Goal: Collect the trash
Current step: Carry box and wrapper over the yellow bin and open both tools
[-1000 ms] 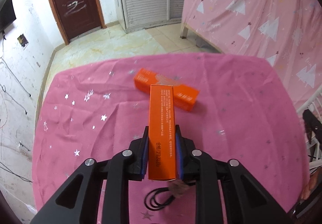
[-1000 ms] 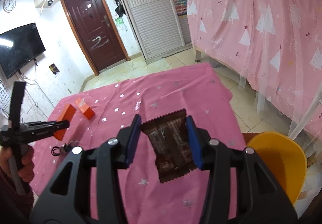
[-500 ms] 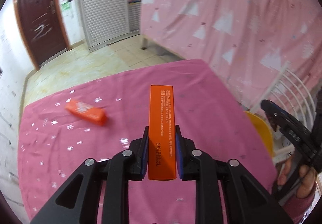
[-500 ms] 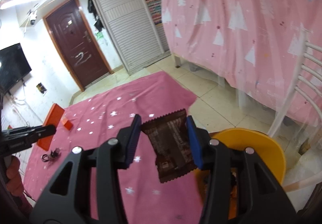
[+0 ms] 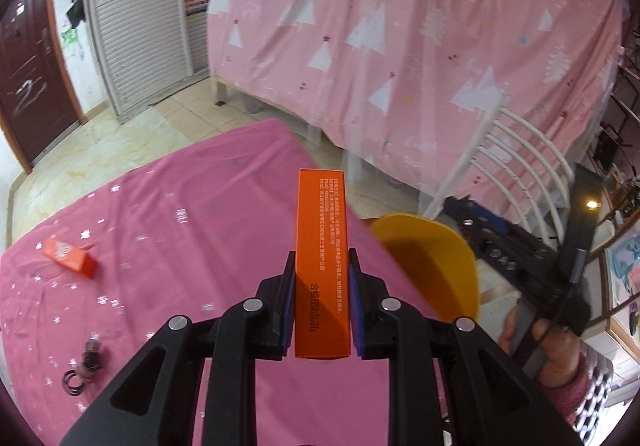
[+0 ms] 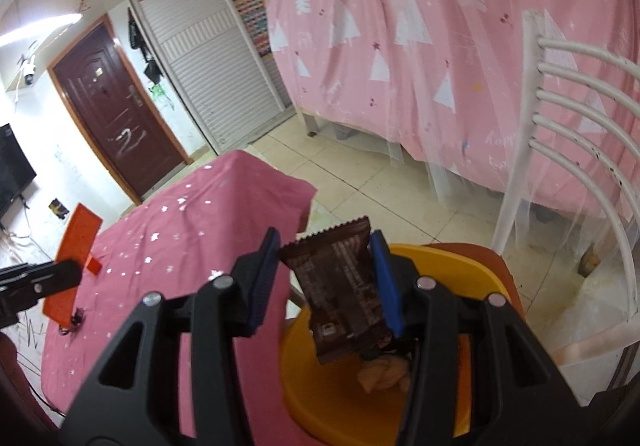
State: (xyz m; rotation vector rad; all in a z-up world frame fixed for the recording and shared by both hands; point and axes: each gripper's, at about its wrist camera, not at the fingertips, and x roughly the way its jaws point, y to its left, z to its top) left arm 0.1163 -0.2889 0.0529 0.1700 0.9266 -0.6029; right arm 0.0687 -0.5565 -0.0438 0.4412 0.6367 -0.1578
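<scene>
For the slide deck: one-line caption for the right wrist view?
Right claw holds a brown snack wrapper over the yellow bin beside the pink-clothed table.

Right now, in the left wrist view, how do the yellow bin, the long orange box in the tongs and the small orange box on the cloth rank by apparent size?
1. Yellow bin
2. Long orange box, though it is nearest the camera, so unsure
3. Small orange box
</scene>
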